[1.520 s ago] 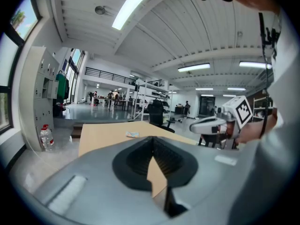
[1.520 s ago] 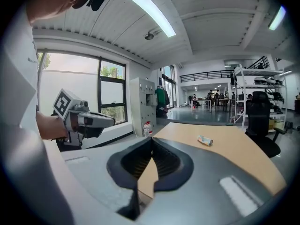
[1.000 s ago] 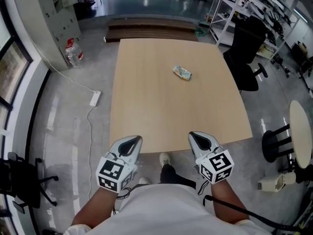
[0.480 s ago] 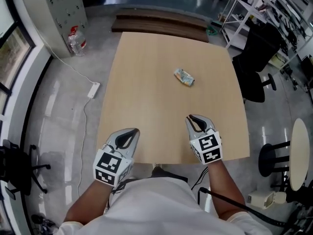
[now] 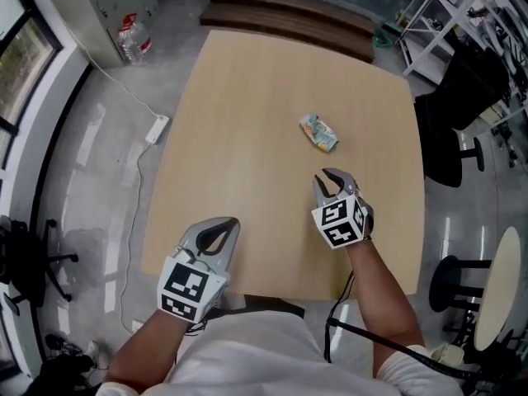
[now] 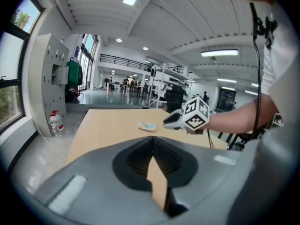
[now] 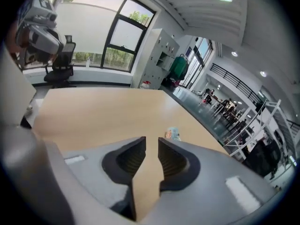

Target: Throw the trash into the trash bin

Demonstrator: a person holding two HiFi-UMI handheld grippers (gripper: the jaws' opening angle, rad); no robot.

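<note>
While the person stands at the near edge of a pale wooden table (image 5: 239,122), seen from above, both hand-held grippers reach out over its surface.

The left gripper (image 5: 231,223) hovers low over the near left part of the table. Its own view shows its two jaws meeting at the tips, with nothing caught between them.

The right gripper (image 5: 330,174) is farther out over the table, tilted downward and pointing toward the trash. Its jaws have just been opening and now stand a narrow gap apart. Only bare tabletop shows between them, and they grip nothing.

The trash is a small crumpled wrapper (image 5: 318,132), pale with blue and orange print. It lies on the table right of centre, just beyond the right gripper's tips and not touching them. In the right gripper view it sits just past the gap between the jaws.

On the grey floor to the left of the table lie a white power strip (image 5: 157,128) with its cord, and farther off a large water bottle (image 5: 136,38) with a red cap. A black office chair (image 5: 462,114) stands to the right of the table, and dark wooden planks (image 5: 289,23) lie past its far edge.
</note>
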